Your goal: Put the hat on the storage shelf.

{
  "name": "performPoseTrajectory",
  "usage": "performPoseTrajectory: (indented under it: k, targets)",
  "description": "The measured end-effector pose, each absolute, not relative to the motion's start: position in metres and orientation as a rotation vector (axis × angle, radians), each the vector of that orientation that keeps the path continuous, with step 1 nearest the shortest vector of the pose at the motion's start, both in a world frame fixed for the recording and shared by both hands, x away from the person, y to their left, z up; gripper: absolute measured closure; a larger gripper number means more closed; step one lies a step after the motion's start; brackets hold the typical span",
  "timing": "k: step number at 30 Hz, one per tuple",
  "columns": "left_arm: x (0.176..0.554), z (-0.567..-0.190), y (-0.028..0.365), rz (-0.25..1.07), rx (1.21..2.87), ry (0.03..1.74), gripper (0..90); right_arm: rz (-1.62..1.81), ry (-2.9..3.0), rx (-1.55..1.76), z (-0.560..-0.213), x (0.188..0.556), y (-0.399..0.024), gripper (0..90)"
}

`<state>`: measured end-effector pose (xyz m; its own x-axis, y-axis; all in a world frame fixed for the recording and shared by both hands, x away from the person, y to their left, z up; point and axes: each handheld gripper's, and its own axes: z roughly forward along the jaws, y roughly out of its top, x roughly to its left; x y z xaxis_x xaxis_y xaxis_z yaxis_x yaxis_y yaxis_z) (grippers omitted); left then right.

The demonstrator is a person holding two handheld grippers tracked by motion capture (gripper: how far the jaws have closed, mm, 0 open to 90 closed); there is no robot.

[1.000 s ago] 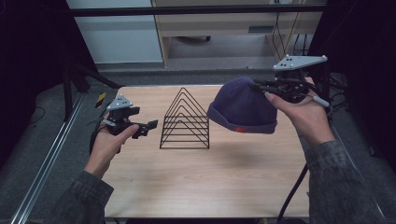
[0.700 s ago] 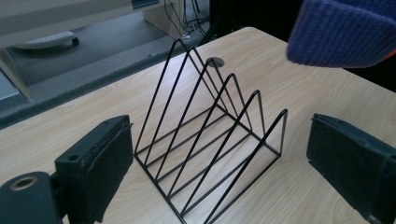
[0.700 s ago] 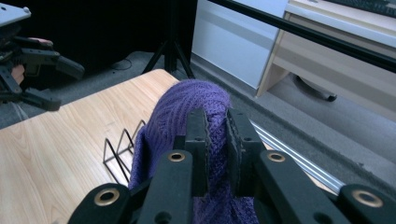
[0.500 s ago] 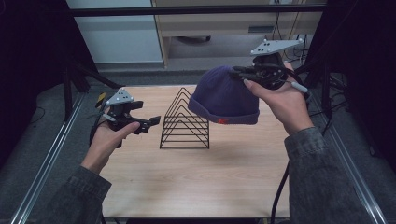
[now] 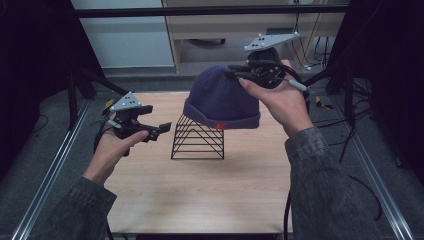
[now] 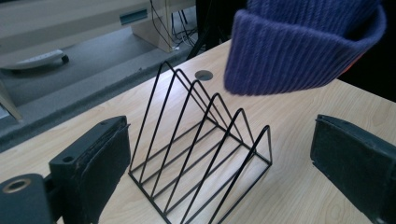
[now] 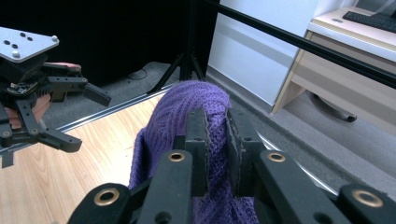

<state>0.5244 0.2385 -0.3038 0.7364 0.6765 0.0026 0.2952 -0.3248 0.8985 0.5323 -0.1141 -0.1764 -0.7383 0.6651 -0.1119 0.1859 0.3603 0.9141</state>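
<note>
A purple knitted beanie [image 5: 220, 99] hangs in the air above the black wire rack [image 5: 198, 137], its brim just over the rack's peaks. My right gripper [image 5: 235, 74] is shut on the crown of the beanie [image 7: 187, 112], the knit pinched between its jaws. My left gripper [image 5: 159, 123] is open with nothing between its jaws, held left of the rack and pointing at it. Through the left gripper view, the rack [image 6: 201, 154] stands on the wooden table between the two jaws, with the beanie's brim [image 6: 299, 51] hanging above its far end.
The wooden table [image 5: 200, 190] has metal rails along its left and right sides. Behind it stand a pale cabinet and a wooden desk [image 5: 250, 25]. Cables [image 5: 320, 100] trail at the right. A black tripod [image 7: 187, 56] stands beyond the table.
My right gripper has lifted the beanie off the table and carried it left, over the rack. The left gripper has stayed open beside the rack, shifting only slightly.
</note>
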Motion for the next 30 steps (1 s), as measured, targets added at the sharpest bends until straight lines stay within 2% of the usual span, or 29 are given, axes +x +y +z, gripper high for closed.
performPoseTrajectory:
  k: [30]
  targets:
    - [0.523,-0.298,0.234,0.486,1.907,0.696,3.1,1.368,2.208,0.690,-0.179,0.545,-0.068,80.0]
